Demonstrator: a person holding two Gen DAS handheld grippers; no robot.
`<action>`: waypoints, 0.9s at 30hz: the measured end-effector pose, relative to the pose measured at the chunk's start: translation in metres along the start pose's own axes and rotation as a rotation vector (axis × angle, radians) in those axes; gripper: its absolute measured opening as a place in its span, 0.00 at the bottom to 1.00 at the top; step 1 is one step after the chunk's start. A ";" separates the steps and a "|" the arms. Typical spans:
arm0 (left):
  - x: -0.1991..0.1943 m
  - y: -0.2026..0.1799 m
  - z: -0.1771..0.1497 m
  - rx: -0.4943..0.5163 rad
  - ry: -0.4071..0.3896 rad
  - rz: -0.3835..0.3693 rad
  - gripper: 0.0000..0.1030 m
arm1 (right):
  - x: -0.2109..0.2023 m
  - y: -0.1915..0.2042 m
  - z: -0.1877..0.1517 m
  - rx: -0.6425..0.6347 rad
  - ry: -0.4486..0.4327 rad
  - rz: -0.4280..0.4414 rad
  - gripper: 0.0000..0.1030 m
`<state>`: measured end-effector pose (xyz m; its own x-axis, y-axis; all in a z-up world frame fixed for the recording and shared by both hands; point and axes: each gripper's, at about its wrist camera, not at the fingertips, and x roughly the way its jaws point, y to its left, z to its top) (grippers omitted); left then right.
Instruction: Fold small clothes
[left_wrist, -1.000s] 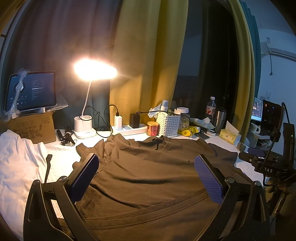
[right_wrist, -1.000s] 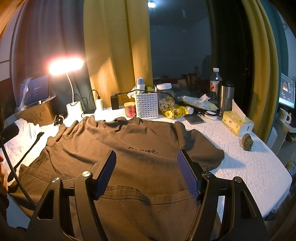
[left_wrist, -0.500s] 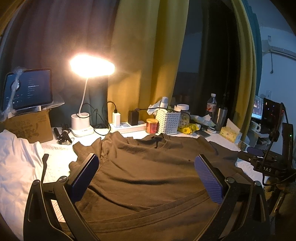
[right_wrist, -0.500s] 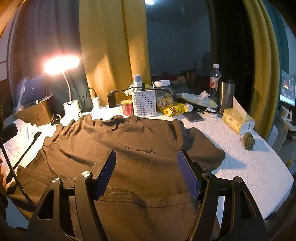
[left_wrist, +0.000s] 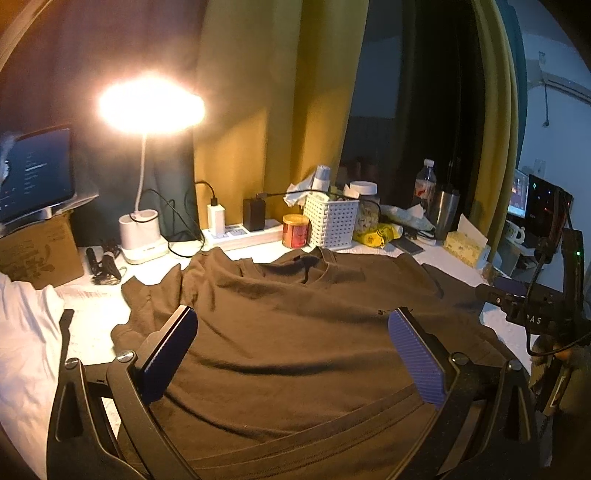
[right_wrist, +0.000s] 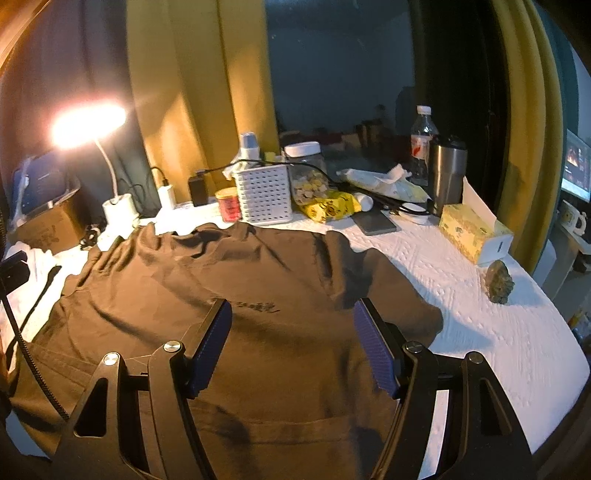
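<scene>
no fold shows yet: dark brown cotton t-shirt (right_wrist: 236, 295) lies flat (sleeves out); left gripper (left_wrist: 291, 354) and right gripper (right_wrist: 291, 347) hover agape, empty.

White-covered table (right_wrist: 461, 295), brown T-shirt (right_wrist: 258, 314) spread flat

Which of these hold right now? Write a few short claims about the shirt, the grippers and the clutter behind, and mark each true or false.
1. The brown T-shirt lies spread on the table, collar toward the far clutter. True.
2. The right gripper is clamped on the shirt. False: its jaws stand open above the cloth.
3. The left gripper is open and holds nothing. True.
4. The desk lamp is off. False: it glows brightly.
5. The tissue box sits on the shirt. False: it stands on the white cover, apart from it.
</scene>
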<state>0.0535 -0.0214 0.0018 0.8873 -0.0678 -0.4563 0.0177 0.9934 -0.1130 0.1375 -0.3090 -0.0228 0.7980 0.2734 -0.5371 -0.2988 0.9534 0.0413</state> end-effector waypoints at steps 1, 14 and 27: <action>0.002 -0.001 0.001 0.004 0.004 -0.001 0.99 | 0.004 -0.005 0.002 0.004 0.009 -0.008 0.70; 0.053 -0.018 0.019 0.006 0.082 -0.005 0.99 | 0.041 -0.059 0.021 0.027 0.069 -0.045 0.70; 0.106 -0.012 0.033 0.014 0.156 0.054 0.99 | 0.114 -0.109 0.045 0.050 0.153 0.010 0.68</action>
<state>0.1626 -0.0370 -0.0159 0.8045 -0.0264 -0.5933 -0.0207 0.9971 -0.0725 0.2847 -0.3763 -0.0508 0.7046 0.2642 -0.6586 -0.2774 0.9568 0.0870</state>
